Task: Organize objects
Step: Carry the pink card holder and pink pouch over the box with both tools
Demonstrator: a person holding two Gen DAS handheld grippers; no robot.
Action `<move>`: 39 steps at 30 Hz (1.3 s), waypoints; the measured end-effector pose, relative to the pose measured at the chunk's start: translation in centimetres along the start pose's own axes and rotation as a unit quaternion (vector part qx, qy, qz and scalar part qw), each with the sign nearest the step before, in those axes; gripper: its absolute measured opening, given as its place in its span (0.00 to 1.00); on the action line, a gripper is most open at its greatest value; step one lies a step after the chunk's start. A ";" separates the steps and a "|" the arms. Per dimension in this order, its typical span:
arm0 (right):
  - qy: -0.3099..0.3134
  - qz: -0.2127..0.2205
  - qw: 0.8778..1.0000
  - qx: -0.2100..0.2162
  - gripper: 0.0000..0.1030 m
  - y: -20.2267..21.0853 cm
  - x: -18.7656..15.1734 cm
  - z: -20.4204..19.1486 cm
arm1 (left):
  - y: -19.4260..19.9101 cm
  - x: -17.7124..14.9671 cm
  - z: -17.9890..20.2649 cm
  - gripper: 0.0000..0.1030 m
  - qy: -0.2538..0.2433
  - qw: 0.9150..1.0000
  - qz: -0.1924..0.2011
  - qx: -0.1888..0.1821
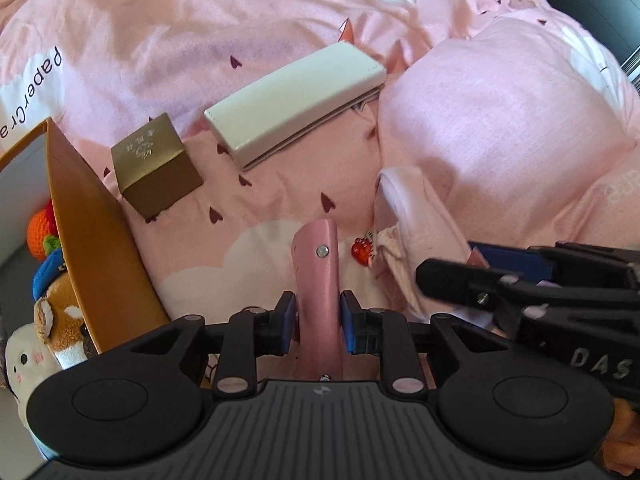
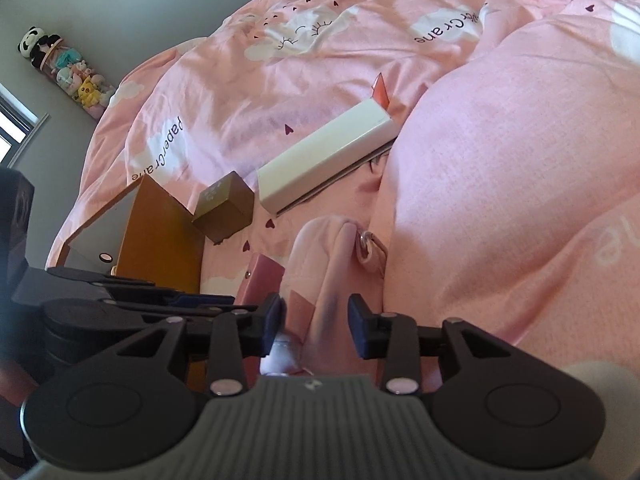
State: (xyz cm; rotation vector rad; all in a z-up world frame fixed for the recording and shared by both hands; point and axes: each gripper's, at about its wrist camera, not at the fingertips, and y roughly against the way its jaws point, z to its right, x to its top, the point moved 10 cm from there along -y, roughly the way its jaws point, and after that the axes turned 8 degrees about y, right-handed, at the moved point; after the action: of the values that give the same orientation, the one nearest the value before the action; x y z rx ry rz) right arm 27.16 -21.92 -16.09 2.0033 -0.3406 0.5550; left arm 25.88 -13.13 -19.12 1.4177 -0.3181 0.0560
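My left gripper (image 1: 318, 320) is shut on a flat pink case (image 1: 316, 272) with metal snaps, and the case sticks up between the blue pads. Beside it on the right lies a pink cloth pouch (image 1: 416, 216) with a small red charm (image 1: 362, 250). The right gripper (image 1: 452, 264) reaches into that pouch from the right. In the right wrist view a fold of the pouch (image 2: 324, 248) sits between my right gripper's (image 2: 316, 320) parted pads, with a gap on the right side. The pink case (image 2: 262, 280) and left gripper (image 2: 200, 302) show at the left.
On the pink bedspread (image 1: 200, 40) lie a gold cube box (image 1: 156, 166) and a long white case (image 1: 296, 102). An open orange box (image 1: 96, 240) at the left holds plush toys (image 1: 60, 312). A bulging pink pillow (image 1: 500, 120) rises at the right.
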 end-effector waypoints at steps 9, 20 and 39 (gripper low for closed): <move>-0.014 -0.016 1.000 0.012 0.34 -1.6 -0.5 -0.3 | 0.2 -0.1 -1.1 0.21 0.045 0.998 0.017 -0.033; 0.028 0.054 0.998 0.034 0.21 3.3 1.1 -3.3 | 7.1 0.0 -1.9 0.20 0.084 0.988 0.088 -0.095; 0.107 0.019 0.953 0.282 0.21 2.7 1.7 -24.1 | 19.1 -5.0 -19.4 0.20 0.184 0.971 0.148 0.044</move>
State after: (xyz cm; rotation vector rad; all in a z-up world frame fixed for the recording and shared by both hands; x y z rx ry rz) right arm 21.58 -1.94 -3.37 2.4526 -0.0871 0.9678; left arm 20.34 9.62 -4.28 1.4046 -0.2178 0.5760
